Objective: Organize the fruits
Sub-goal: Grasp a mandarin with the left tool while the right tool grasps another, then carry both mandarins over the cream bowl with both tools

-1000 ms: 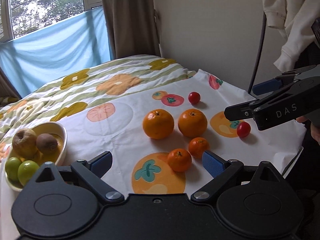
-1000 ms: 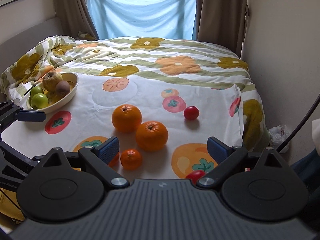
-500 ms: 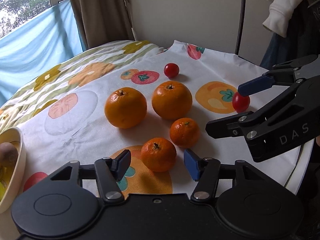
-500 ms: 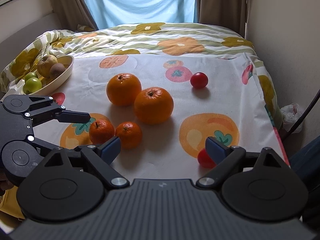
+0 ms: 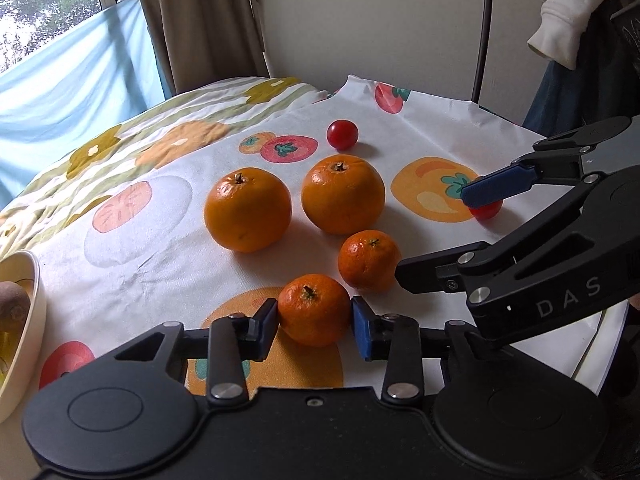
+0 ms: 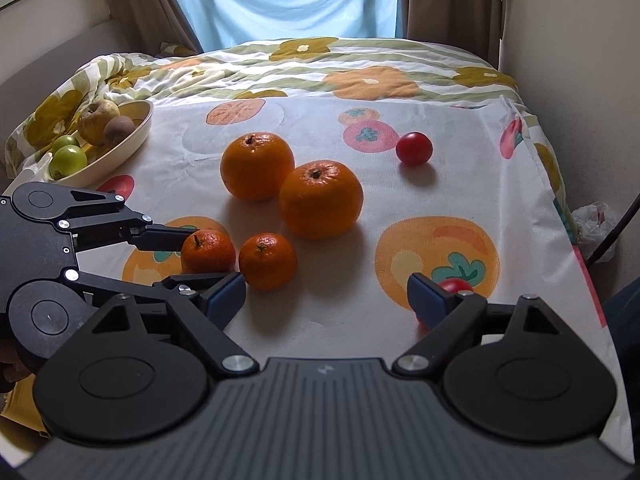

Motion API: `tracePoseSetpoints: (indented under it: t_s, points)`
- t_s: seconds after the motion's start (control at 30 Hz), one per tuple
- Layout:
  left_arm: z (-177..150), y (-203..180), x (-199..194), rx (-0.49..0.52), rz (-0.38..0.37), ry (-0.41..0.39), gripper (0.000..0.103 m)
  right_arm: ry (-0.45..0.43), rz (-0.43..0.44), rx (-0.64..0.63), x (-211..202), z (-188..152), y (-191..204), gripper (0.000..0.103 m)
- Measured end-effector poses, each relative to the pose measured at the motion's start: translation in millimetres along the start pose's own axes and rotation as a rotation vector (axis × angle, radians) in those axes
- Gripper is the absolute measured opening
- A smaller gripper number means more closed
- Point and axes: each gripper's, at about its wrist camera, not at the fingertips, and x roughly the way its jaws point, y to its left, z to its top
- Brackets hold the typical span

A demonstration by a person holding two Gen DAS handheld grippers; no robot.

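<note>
At nine o'clock in the right wrist view, the bowl (image 6: 120,156) holds green and brown fruit. The left gripper (image 5: 315,317), wide a second ago, has narrowed until both pads touch the near mandarin (image 5: 314,309). A second mandarin (image 5: 369,260) lies just beside it at one o'clock, with two oranges (image 5: 343,193) beyond. The right gripper (image 6: 326,294) stays wide, its far finger now beside the near tomato (image 6: 456,286). Another tomato (image 6: 414,148) sits at one o'clock.
</note>
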Motion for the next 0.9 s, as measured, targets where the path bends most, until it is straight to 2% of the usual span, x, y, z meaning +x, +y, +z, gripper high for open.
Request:
tracePoseSetpoints:
  t_s: [0.17,0.3,0.53,0.8,0.9]
  points:
    - [-4,3,-4,-0.005,0.020,0.008,0.042,0.010,0.027,-0.012,6,1,5,0.090]
    - [-8,8,-8,-0.020,0.031,0.015,0.042,0.022,0.048,-0.036,13,2,13,0.077]
    - [-12,15,-10,-0.043,0.049,0.027,0.042,0.033,0.070,-0.060,22,5,25,0.065]
    - [-16,19,-14,-0.062,0.062,0.033,0.042,0.038,0.057,-0.071,26,10,29,0.062]
    - [-19,21,-17,-0.076,0.070,0.031,0.042,0.044,0.067,-0.079,28,11,30,0.052]
